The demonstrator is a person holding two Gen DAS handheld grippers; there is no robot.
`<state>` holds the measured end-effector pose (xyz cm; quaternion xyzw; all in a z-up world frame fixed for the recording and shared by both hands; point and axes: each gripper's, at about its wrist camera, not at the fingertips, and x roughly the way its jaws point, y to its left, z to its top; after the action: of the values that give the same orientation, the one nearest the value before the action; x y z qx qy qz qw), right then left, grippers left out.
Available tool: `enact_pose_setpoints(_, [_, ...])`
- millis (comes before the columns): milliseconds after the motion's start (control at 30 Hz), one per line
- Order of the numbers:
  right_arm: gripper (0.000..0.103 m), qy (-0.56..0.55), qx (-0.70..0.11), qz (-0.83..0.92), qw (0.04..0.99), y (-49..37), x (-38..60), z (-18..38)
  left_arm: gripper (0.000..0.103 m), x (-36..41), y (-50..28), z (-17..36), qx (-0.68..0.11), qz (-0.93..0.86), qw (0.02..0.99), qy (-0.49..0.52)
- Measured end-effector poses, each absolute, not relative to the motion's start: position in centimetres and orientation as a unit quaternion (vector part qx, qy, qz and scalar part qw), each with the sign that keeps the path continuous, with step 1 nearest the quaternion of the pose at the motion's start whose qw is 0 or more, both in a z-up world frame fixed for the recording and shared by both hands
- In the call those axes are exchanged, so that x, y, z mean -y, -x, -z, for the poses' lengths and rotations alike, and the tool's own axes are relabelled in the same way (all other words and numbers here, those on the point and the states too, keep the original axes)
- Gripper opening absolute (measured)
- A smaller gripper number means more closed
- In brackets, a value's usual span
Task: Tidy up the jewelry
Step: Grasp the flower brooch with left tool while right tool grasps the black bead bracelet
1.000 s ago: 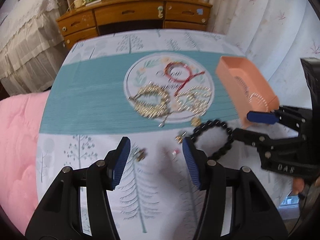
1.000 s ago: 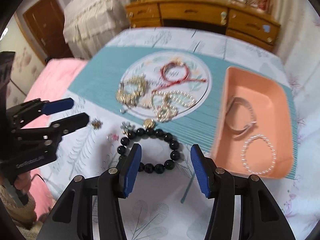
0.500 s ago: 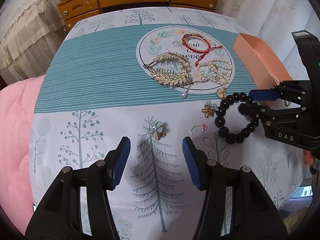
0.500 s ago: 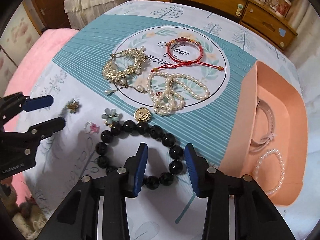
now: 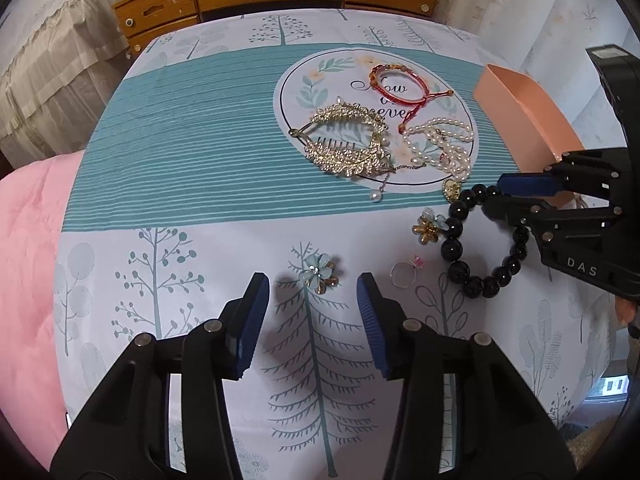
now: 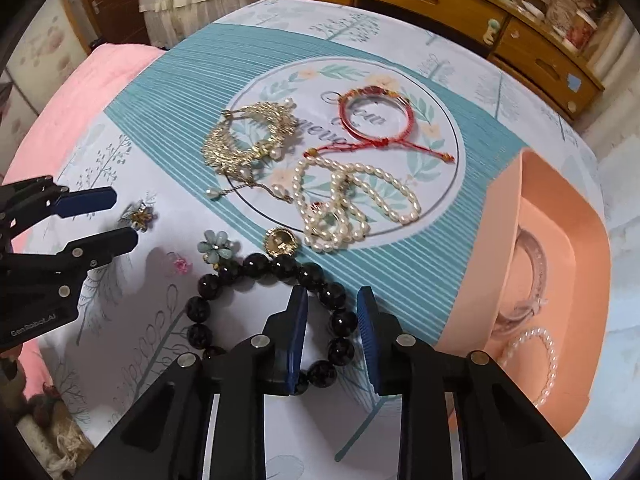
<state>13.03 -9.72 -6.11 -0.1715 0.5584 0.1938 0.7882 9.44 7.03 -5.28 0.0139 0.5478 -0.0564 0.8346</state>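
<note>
Black bead bracelet lies flat on the printed tablecloth, nearest the right gripper, whose jaws straddle the bracelet's near-right arc, partly closed with a bead strand between them; pads seem not yet pressed on the beads, so nothing counts as held. Left gripper is wide open and empty, low over the cloth with a small blue flower earring just ahead of its tips; a thin ring with a pink stone sits beside that, and a second flower earring touches the bracelet's far-left beads. Judgement: step in hand is the pinch on the bracelet. To do it well, close on one bead across its width, not on the gap between beads, and lift straight up so the loop hangs free without dragging the flower earring or the gold pendant touching its far edge. Beyond: pearl necklace, gold leaf hair comb, red cord bracelet on the round print. Orange tray to the right already holds a small pearl bracelet and a bangle; likely destination.
</note>
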Motion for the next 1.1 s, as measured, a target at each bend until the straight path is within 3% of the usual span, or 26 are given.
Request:
enact_pose_setpoints(200, [0.026, 0.18, -0.573, -0.213, 0.771, -13.7, 8.7, 6.7, 0.041, -7.0, -10.0, 5.6, -0.554, 0.061, 0.83, -0.016])
enact_pose_setpoints(467, [0.015, 0.156, -0.577, -0.228, 0.769, -13.8, 9.4, 6.6, 0.017, -6.9, -10.3, 6.4, -0.563, 0.069, 0.823, -0.015])
enact_pose_setpoints(733, [0.015, 0.124, -0.555, -0.236, 0.788, -12.1, 10.6, 5.1, 0.017, -6.8, -10.1, 5.9, -0.551, 0.066, 0.832, -0.014])
enact_pose_setpoints(1100, [0.015, 0.052, -0.467, -0.225, 0.854, -9.3, 14.9, -3.7, 0.017, -3.7, -9.1, 0.2, -0.502, 0.084, 0.86, -0.032])
